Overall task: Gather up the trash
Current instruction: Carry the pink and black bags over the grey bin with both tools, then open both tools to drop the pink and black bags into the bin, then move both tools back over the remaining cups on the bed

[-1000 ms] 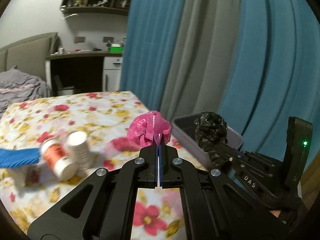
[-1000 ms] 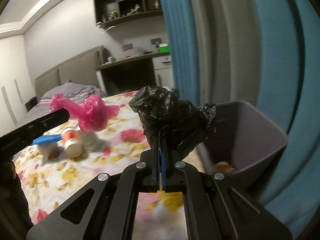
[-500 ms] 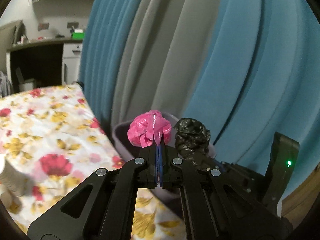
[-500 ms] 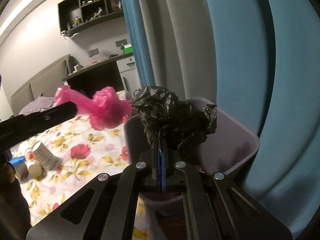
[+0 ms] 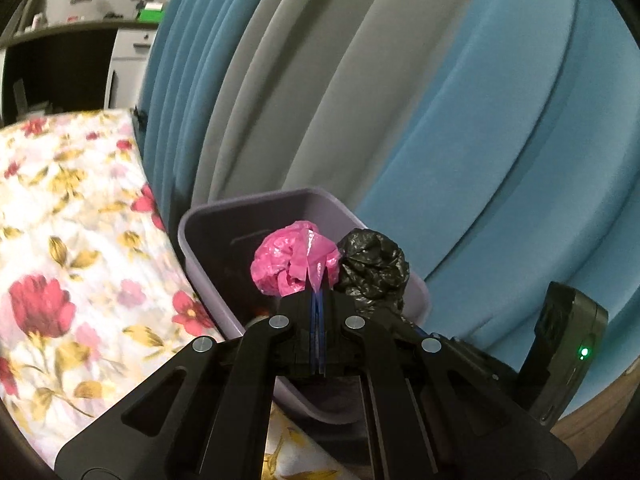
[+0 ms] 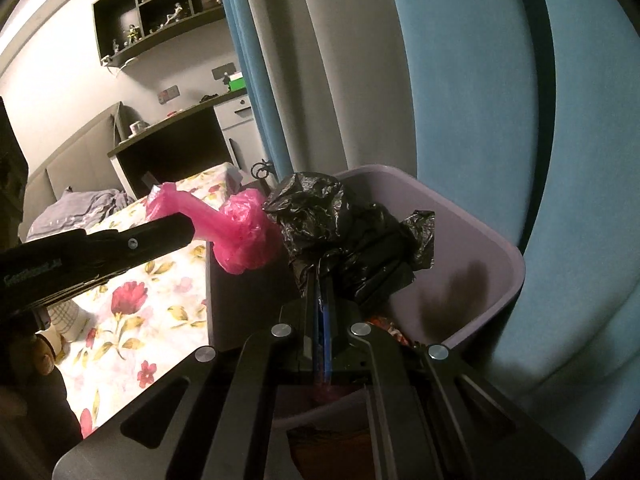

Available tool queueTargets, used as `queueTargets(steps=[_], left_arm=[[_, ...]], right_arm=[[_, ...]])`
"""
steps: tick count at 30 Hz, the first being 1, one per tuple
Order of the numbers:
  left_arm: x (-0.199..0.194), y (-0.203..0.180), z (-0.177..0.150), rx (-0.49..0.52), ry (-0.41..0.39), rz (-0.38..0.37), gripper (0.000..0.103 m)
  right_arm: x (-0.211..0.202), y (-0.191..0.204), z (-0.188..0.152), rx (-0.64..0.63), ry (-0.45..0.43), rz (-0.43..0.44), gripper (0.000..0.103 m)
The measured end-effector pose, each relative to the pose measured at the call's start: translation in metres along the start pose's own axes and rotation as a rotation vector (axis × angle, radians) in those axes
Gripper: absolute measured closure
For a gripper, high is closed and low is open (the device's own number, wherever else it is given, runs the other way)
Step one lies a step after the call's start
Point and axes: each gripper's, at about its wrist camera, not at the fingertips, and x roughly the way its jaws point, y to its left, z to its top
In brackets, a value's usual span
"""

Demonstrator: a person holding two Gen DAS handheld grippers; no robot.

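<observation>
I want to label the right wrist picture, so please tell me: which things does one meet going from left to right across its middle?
Black left claw → crumpled pink plastic bag → crumpled black plastic bag → far wall of the lilac plastic bin → blue curtain.

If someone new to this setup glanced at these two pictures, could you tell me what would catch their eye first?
Probably the crumpled pink bag, pinched in the shut left gripper, right beside the crumpled black bag, clamped in the right gripper. Both hang over the open purple bin, which stands between the flowered bedspread and the blue and grey curtain.
</observation>
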Motion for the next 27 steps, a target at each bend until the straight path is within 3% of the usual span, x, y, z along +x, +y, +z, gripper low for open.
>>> queueTargets(steps=[7, 8, 9, 10, 11, 14, 18, 27], left_arm=[[0.012, 0.001, -0.003, -0.03, 0.033, -0.036, 0.099], [0.013, 0.002, -0.003, -0.03, 0.04, -0.037, 0.085], [0.012, 0.004, -0.004, -0.03, 0.038, -0.022, 0.055], [0.008, 0.006, -0.005, -0.036, 0.018, -0.012, 0.042], [0.004, 0.007, -0.005, -0.04, -0.008, -0.012, 0.032], [-0.011, 0.01, -0.007, -0.033, -0.058, 0.036, 0.016], [-0.029, 0.018, -0.012, -0.036, -0.09, 0.105, 0.011], [-0.08, 0.04, -0.034, -0.036, -0.14, 0.266, 0.011]], right_arm=[[0.006, -0.007, -0.001, 0.012, 0.012, -0.011, 0.098], [0.006, -0.009, -0.001, 0.018, 0.015, -0.015, 0.091], [0.006, -0.011, -0.002, 0.023, 0.017, -0.02, 0.078], [0.006, -0.013, -0.002, 0.027, 0.016, -0.021, 0.07], [0.005, -0.015, -0.003, 0.031, 0.012, -0.025, 0.06], [0.001, -0.02, -0.004, 0.04, 0.004, -0.04, 0.058], [-0.009, -0.022, -0.005, 0.058, -0.019, -0.046, 0.044], [-0.034, 0.004, -0.007, 0.013, -0.079, -0.067, 0.029]])
